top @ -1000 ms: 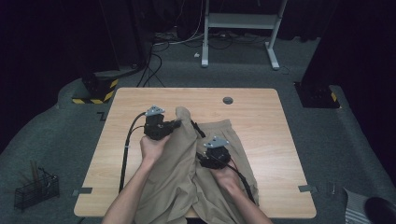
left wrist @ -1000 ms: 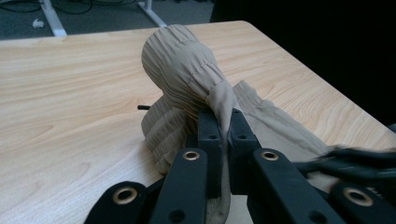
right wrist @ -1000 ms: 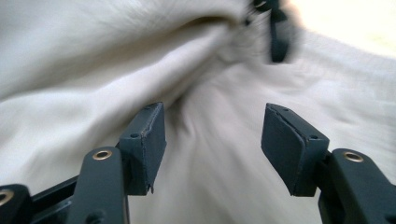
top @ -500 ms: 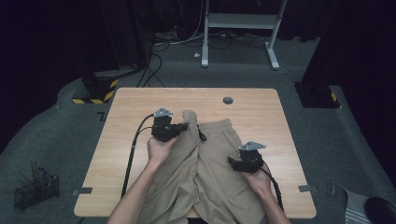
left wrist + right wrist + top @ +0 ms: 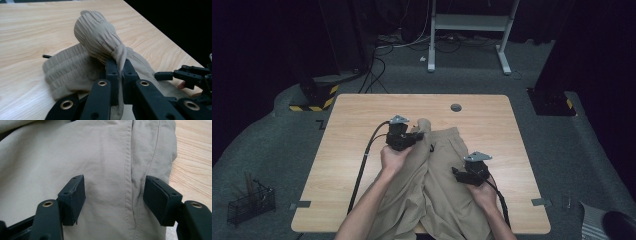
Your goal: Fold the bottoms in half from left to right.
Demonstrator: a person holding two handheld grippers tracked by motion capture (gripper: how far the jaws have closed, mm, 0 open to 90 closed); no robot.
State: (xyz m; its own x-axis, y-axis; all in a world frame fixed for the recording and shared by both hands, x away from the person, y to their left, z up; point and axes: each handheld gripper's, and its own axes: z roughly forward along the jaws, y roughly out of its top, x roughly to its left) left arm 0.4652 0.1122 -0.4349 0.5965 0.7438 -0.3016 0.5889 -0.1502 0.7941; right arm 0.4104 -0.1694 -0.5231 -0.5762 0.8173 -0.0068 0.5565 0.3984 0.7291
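The tan pants [image 5: 437, 185] lie on the table [image 5: 342, 150], from the middle down over the near edge. The stretchy waistband [image 5: 97, 41] is bunched up in a lump, and the left gripper [image 5: 119, 72] is squeezed tight on it. The right gripper [image 5: 113, 195] sits over the right leg of the pants, near the table's right edge. Its jaws have just been opening and stand wide apart, with flat cloth and a seam [image 5: 128, 170] between them, not pinched

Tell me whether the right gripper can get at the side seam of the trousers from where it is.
Probably yes. The right gripper stands open over the trousers, with the side seam running between its jaws and nothing lying across it. It likely only needs to come down and close.
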